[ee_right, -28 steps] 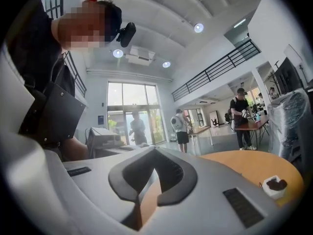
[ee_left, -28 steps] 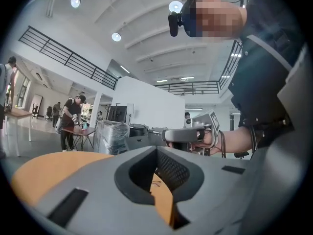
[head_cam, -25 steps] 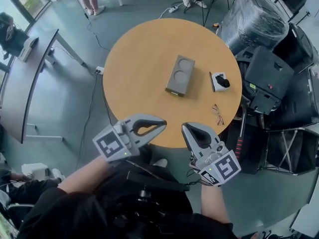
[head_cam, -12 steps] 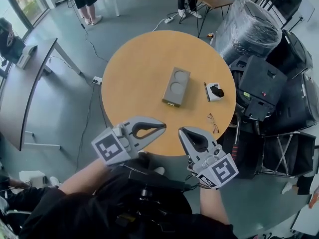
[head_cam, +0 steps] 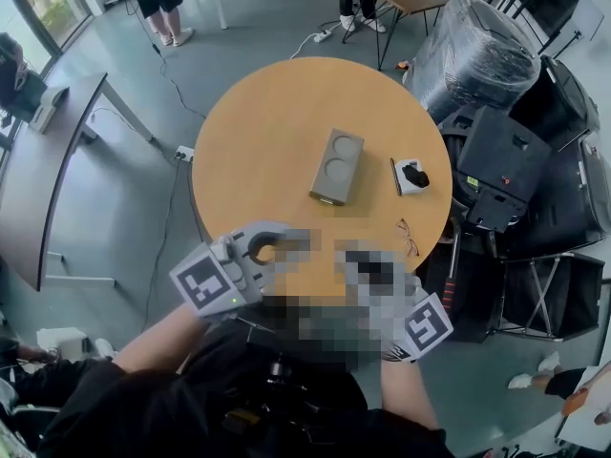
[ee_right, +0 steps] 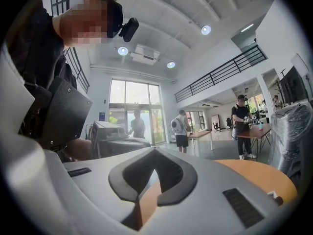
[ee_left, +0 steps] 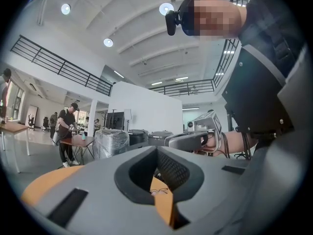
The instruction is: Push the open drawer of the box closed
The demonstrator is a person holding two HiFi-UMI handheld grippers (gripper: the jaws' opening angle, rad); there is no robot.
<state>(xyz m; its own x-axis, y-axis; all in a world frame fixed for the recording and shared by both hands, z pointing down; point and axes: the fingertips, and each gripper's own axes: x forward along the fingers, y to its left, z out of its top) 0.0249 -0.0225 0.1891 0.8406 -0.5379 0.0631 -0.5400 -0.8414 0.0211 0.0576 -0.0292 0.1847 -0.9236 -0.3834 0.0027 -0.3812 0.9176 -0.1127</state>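
A grey oblong box (head_cam: 336, 165) with two round hollows in its top lies in the middle of the round orange table (head_cam: 248, 132). Its near end (head_cam: 328, 198) shows a thin lighter lip, too small to read clearly. Both grippers hover over the table's near edge, well short of the box. My left gripper (ee_left: 156, 150) is shut with nothing in it, and its marker cube (head_cam: 202, 284) shows at the lower left. My right gripper (ee_right: 155, 152) is also shut and empty, with its cube (head_cam: 428, 325) at the lower right. A mosaic patch hides their tips in the head view.
A small white card with a black object (head_cam: 412, 176) lies right of the box, and eyeglasses (head_cam: 410, 237) sit near the right rim. Black cases (head_cam: 506, 160) and a plastic-wrapped bundle (head_cam: 482, 46) crowd the right side. A grey desk (head_cam: 38, 160) stands left. People stand far off.
Both grippers stayed shut and drifted slightly down and left at the table's near edge. The box has not moved on the table.
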